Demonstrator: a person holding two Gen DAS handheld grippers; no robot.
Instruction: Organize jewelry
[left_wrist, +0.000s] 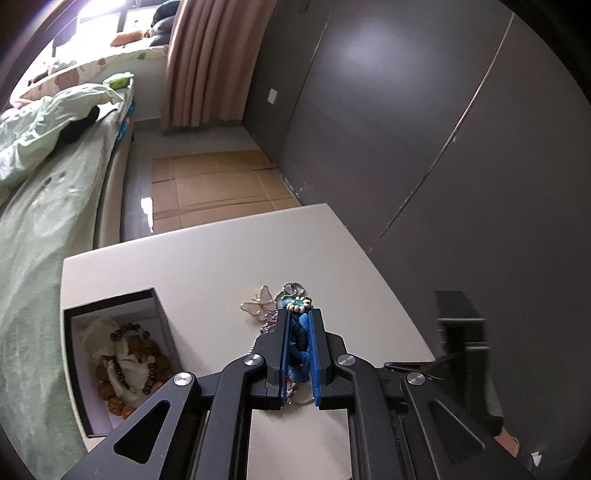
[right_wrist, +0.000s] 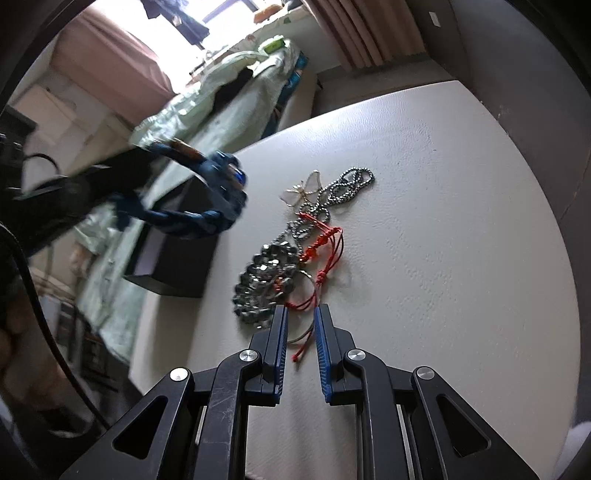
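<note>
While the left hand-held gripper (left_wrist: 299, 314) is clamping a blue braided bracelet (left_wrist: 298, 332) above the surface (left_wrist: 207, 266), only the right view is showing the right hand-held gripper (right_wrist: 301, 314), jaws narrow, straddling a red cord bracelet (right_wrist: 317, 251) near-centre, grip uncertain.

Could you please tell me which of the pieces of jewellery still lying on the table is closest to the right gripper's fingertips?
The red cord bracelet: its loose end trails between the right gripper fingers. The faceted silver bead bracelet lies left; the butterfly pendant is farthest.

Blue braided bracelet (left_wrist: 300, 345) lifted; butterfly (right_wrist: 301, 190), silver chains (right_wrist: 332, 192) and red cord (right_wrist: 321, 243) heaped beside box (right_wrist: 173, 254).
</note>
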